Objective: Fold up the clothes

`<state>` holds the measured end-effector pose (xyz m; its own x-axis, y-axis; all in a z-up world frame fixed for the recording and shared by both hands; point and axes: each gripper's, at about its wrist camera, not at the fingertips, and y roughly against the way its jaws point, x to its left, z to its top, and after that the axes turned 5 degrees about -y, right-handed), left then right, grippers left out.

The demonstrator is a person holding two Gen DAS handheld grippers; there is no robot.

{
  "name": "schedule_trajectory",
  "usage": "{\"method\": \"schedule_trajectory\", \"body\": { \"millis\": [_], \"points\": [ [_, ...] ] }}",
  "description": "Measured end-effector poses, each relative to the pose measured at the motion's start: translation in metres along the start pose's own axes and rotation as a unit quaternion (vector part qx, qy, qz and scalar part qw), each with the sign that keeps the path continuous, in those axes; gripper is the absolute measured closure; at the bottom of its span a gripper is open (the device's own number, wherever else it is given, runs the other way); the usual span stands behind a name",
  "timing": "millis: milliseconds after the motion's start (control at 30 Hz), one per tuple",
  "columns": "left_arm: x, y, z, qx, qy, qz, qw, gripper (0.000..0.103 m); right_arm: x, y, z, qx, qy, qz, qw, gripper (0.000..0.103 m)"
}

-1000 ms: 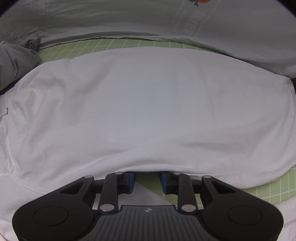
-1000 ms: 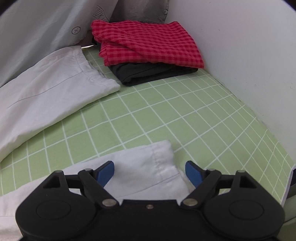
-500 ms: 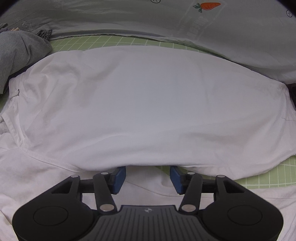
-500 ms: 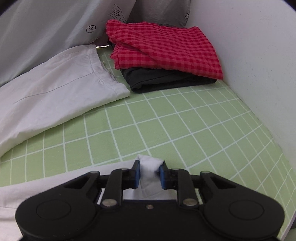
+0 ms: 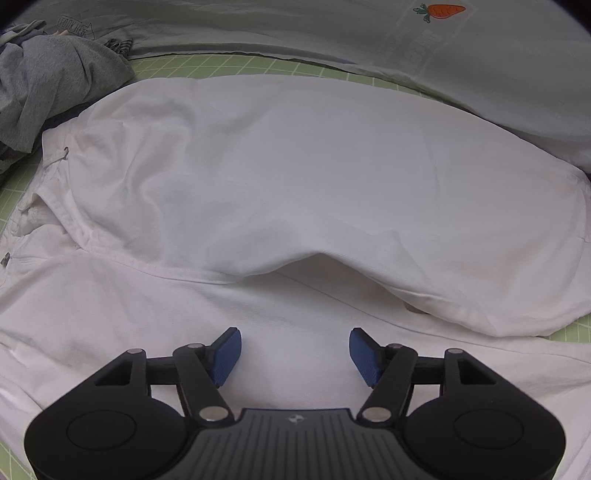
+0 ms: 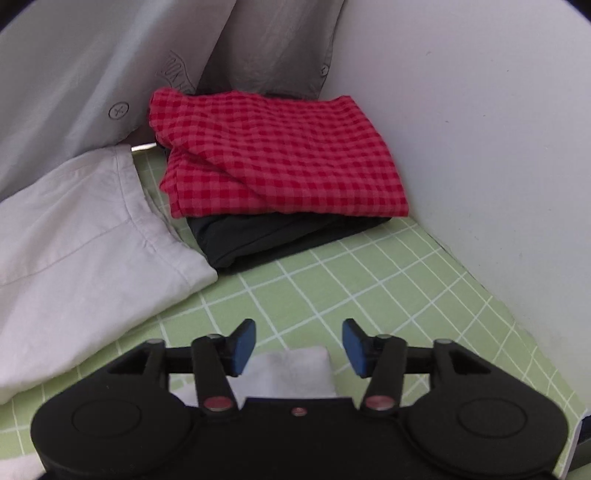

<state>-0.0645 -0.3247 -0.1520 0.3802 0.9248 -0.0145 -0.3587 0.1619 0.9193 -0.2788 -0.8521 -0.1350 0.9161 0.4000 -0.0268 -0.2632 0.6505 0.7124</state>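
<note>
Left wrist view: left gripper [image 5: 294,349] jaws apart, empty, over white garment [image 5: 295,192] – folded edge just ahead; one grey garment [image 5: 48,85] far left.

Right wrist view only: right gripper [image 6: 298,341] jaws apart, white corner beneath; two folded items ahead – red checked cloth [image 6: 280,158] atop black garment [image 6: 280,236].

Left wrist view: low and close over the white garment [image 5: 295,177], facing forward across it toward grey clothing [image 5: 55,85] and a carrot-print sheet [image 5: 439,11] at the back. Right wrist view: low over the green grid mat [image 6: 332,280], facing a corner with the white wall [image 6: 480,129] and a red checked cloth [image 6: 280,158] folded on a dark garment [image 6: 266,236]. Shared: white garment [image 6: 74,251], mat [image 5: 229,66], printed sheet.
</note>
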Motion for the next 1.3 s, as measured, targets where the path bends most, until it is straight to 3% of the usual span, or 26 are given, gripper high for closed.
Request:
{"method": "schedule_trajectory", "body": {
  "millis": [67, 133, 233, 333, 433, 467, 500, 633, 733, 767, 833, 867, 900, 1000, 1100, 1300],
  "points": [
    [-0.002, -0.004, -0.001, 0.008, -0.001, 0.004, 1.0, 0.03, 0.005, 0.003, 0.007, -0.009, -0.036, 0.034, 0.999, 0.032],
    [-0.005, -0.007, -0.002, 0.016, -0.007, 0.011, 0.9998, 0.026, 0.016, -0.006, 0.011, 0.011, -0.071, 0.075, 0.995, 0.033],
    [-0.006, -0.01, -0.004, 0.022, -0.014, 0.021, 0.9994, 0.022, 0.036, -0.021, 0.014, 0.033, -0.08, 0.093, 0.992, 0.037],
    [-0.001, -0.01, -0.005, 0.027, -0.006, 0.025, 0.9993, 0.019, 0.05, -0.029, 0.012, 0.045, -0.057, 0.075, 0.994, 0.047],
    [0.006, -0.011, -0.008, 0.033, 0.006, 0.029, 0.999, 0.014, 0.063, -0.037, 0.01, 0.057, -0.035, 0.058, 0.996, 0.076],
    [0.01, -0.012, -0.009, 0.036, 0.012, 0.032, 0.9988, 0.013, 0.066, -0.038, 0.01, 0.058, -0.024, 0.052, 0.997, 0.096],
    [0.013, -0.012, -0.01, 0.039, 0.017, 0.034, 0.9985, 0.011, 0.066, -0.039, 0.01, 0.056, -0.011, 0.047, 0.997, 0.1],
    [0.023, -0.01, -0.014, 0.041, 0.032, 0.037, 0.998, 0.009, 0.052, -0.04, 0.011, 0.049, 0.005, 0.026, 0.998, 0.102],
    [0.029, -0.009, -0.016, 0.041, 0.039, 0.038, 0.9977, 0.008, 0.045, -0.04, 0.013, 0.052, 0.008, 0.038, 0.998, 0.101],
    [0.031, -0.008, -0.017, 0.041, 0.041, 0.038, 0.9976, 0.008, 0.044, -0.039, 0.013, 0.055, 0.012, 0.041, 0.998, 0.099],
    [0.032, -0.006, -0.016, 0.04, 0.044, 0.038, 0.9975, 0.008, 0.041, -0.031, 0.013, 0.061, 0.013, 0.045, 0.997, 0.076],
    [0.034, -0.003, -0.017, 0.037, 0.046, 0.037, 0.9976, 0.008, 0.036, -0.021, 0.012, 0.057, 0.004, 0.055, 0.997, 0.052],
    [0.035, 0.0, -0.017, 0.033, 0.049, 0.036, 0.9976, 0.008, 0.03, -0.011, 0.01, 0.053, -0.006, 0.064, 0.996, 0.038],
    [0.044, 0.013, -0.023, 0.016, 0.068, 0.026, 0.9972, 0.008, 0.013, 0.02, 0.001, 0.042, -0.024, 0.09, 0.995, 0.018],
    [0.056, 0.031, -0.036, -0.006, 0.096, 0.015, 0.9952, 0.008, -0.008, 0.055, -0.023, 0.029, -0.027, 0.099, 0.994, 0.001],
    [0.079, 0.068, -0.073, -0.042, 0.141, 0.007, 0.989, 0.004, -0.039, 0.108, -0.087, 0.042, -0.039, 0.11, 0.992, 0.0]
  ]
}}
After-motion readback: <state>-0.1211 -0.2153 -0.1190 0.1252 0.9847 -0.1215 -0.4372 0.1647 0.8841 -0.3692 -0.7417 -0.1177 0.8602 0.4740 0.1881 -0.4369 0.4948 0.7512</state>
